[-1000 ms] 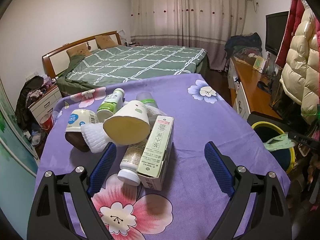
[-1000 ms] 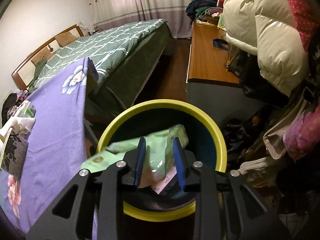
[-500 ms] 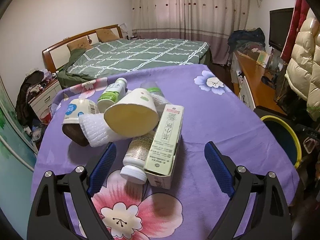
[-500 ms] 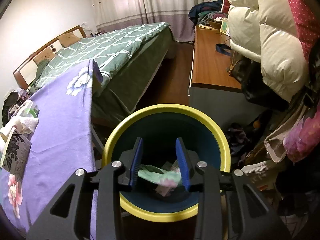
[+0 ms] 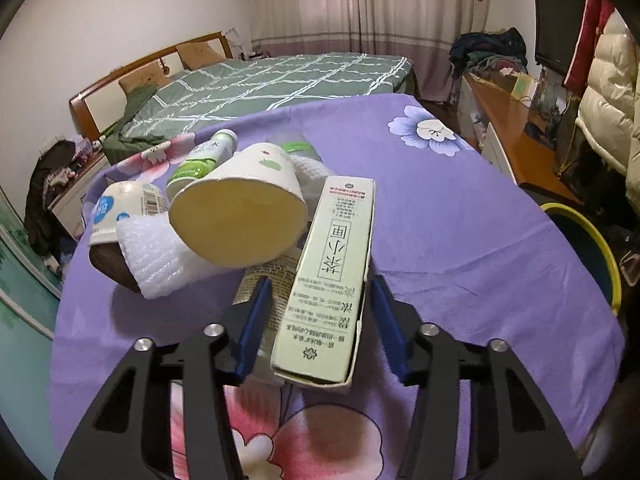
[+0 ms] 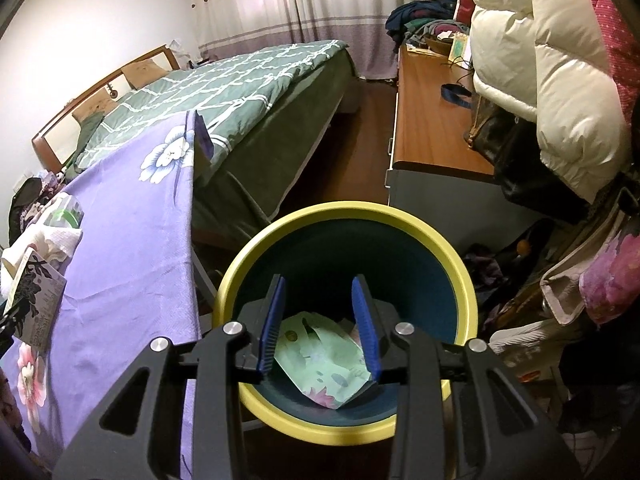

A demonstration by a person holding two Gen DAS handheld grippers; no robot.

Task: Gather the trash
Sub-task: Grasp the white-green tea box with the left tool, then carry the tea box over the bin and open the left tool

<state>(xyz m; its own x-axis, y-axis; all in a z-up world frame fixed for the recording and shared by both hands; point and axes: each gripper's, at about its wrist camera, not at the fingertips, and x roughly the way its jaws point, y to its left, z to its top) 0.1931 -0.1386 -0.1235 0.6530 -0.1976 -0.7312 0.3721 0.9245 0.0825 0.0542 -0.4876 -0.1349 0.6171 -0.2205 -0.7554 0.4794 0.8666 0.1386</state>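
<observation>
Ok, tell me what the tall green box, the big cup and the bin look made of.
Box: thin matte cardboard, judging by its folded, slightly crushed bottom flap.
Cup: probably paper, with a rolled rim and a dull cream inside.
Bin: likely smooth plastic, with an evenly moulded yellow rim.

Right gripper (image 6: pixel 319 322) held above a yellow-rimmed bin (image 6: pixel 460 268), its blue pads apart with nothing between them. A pale green wrapper (image 6: pixel 320 364) lies inside the bin, below the pads. At left, the table (image 6: pixel 132 216) under a purple flowered cloth carries a carton (image 6: pixel 34 300) and a white towel (image 6: pixel 56 240) at its far edge. Behind stand a bed (image 6: pixel 224 92) with a green quilt and a wooden dresser (image 6: pixel 428 120); a cream jacket (image 6: pixel 532 52) hangs at right.
</observation>
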